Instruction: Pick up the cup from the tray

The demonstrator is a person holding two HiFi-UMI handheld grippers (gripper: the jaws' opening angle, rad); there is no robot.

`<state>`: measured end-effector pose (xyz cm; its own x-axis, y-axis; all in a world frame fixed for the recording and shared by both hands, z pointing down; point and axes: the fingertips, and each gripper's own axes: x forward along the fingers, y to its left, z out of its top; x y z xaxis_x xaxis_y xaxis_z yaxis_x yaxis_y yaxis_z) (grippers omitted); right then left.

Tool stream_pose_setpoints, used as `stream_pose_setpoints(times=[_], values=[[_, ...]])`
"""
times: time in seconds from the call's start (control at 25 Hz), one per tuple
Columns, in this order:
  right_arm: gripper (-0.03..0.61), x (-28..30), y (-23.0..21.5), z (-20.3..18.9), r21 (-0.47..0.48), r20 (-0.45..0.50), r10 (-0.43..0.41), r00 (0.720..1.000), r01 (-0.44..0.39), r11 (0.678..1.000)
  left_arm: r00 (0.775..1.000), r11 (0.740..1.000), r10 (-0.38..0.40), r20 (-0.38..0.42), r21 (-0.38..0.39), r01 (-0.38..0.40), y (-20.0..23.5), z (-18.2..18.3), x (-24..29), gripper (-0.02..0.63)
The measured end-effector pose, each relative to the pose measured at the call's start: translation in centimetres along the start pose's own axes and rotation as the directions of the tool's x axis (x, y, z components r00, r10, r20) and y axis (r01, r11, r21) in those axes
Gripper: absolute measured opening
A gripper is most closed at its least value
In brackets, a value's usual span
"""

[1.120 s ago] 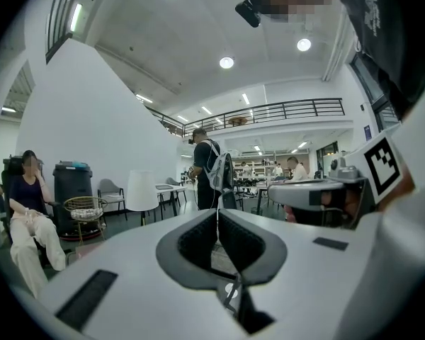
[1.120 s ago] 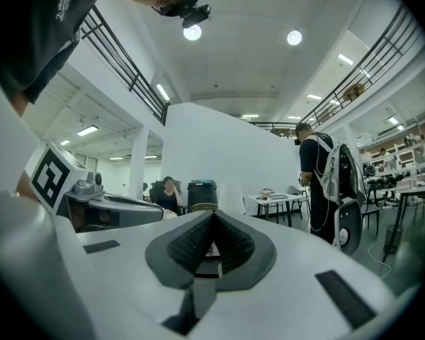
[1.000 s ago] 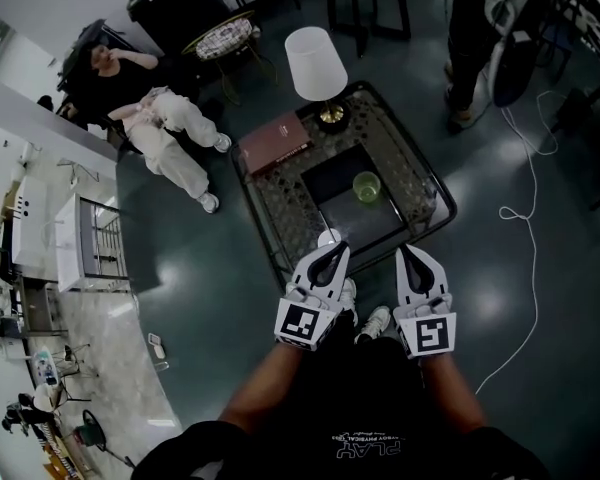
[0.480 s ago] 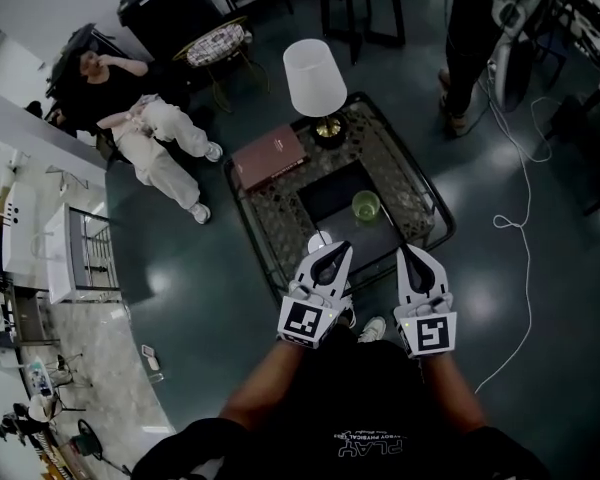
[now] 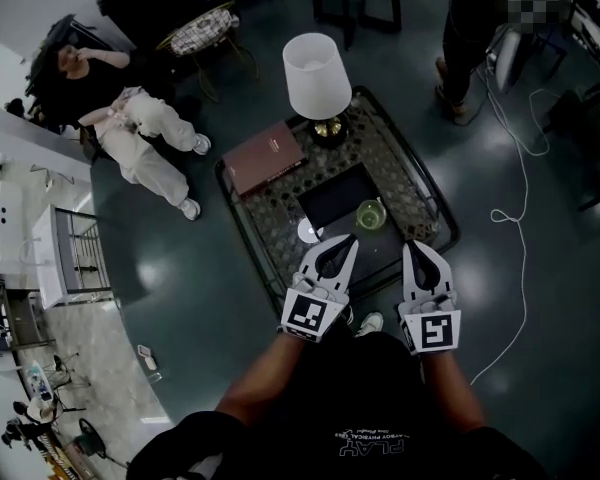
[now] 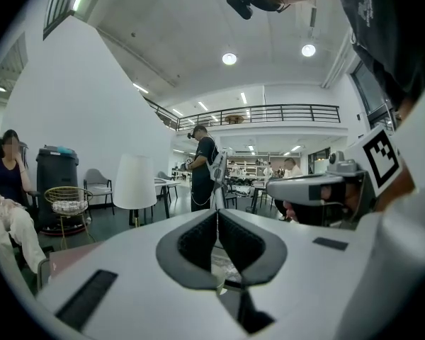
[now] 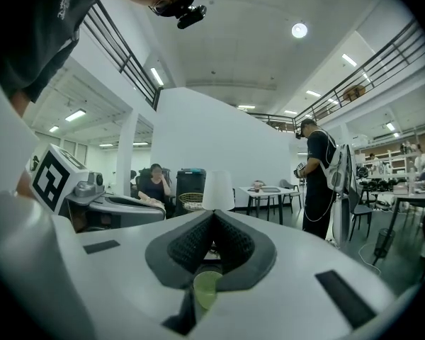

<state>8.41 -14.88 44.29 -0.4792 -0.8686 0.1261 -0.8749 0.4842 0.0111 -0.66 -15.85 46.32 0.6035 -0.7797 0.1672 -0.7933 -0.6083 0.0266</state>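
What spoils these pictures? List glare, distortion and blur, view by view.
Head view: dim and bluish, with the lamp shade washed out white and light reflections on the glossy floor. Left gripper view: fisheye bending, black corners, ceiling lights glaring. Right gripper view: same fisheye curve; the green cup seen past the jaws looks soft.

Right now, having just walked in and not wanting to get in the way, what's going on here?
A person stands over a low table, a gripper in each hand. The left gripper and right gripper are both shut and empty, pointing toward the dark tray. The green cup stands on that tray, not yet touched. A lamp and a book share the table.
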Motion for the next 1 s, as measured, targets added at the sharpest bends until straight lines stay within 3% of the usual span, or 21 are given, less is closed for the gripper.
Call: stream_pose_setpoints(times=[0.44,0.76,1.0], values=[[-0.002,3.7,-1.1,0.0,-0.005,-0.035,-0.019,0.999,0.019,1.000,0.997,0.997,-0.076,-0.025,-0.014,0.076,2.0,-0.7,2.8,0.014],[-0.002,4.9,-2.0,-1.3,0.010,-0.041,0.058,0.997,-0.058,0.998,0.998,0.999,-0.033,-0.061,0.000,0.034,1.8,-2.1,4.4,0.014],[-0.002,6.2,-2.7,-2.1,0.012,-0.058,0.073,0.996,-0.072,0.997,0.998,0.998,-0.030,-0.056,-0.049,0.027,1.6,-3.2,5.0,0.014]])
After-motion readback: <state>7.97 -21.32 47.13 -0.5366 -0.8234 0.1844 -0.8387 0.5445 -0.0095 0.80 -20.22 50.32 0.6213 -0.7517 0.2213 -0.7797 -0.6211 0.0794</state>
